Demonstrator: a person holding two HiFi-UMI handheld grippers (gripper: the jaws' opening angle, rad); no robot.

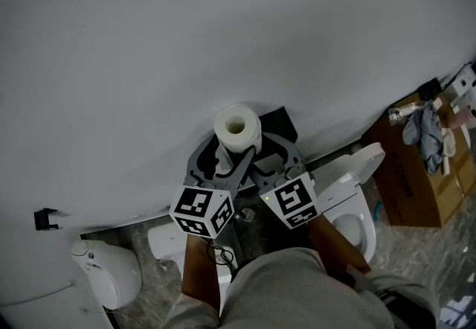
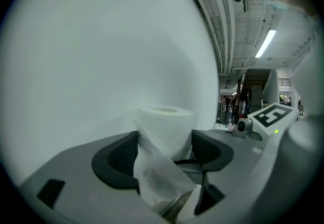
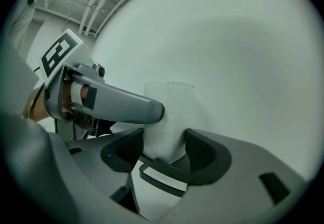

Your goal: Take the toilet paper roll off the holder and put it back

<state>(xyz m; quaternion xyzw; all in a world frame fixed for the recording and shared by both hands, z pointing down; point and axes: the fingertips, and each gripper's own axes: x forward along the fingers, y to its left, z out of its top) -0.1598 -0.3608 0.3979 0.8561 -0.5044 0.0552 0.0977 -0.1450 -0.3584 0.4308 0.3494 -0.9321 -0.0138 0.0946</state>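
Observation:
The white toilet paper roll (image 1: 237, 126) stands upright against the wall with its core hole facing up. Part of the black holder (image 1: 283, 120) shows behind it. I cannot tell whether the roll sits on the holder. My left gripper (image 1: 222, 158) reaches it from the lower left and my right gripper (image 1: 272, 154) from the lower right. In the left gripper view the roll (image 2: 165, 127) fills the gap between the pads, and a loose sheet (image 2: 159, 172) hangs toward the camera. In the right gripper view the roll (image 3: 167, 121) is between both pads, and the left gripper's finger (image 3: 126, 106) touches its side.
A white toilet (image 1: 348, 197) stands at the right. Beyond it is a cardboard box (image 1: 416, 175) holding cloths and small things. A white fixture (image 1: 104, 272) sits at the lower left, under a small black bracket (image 1: 46, 218) on the wall. The person's grey-trousered legs (image 1: 297, 290) fill the bottom.

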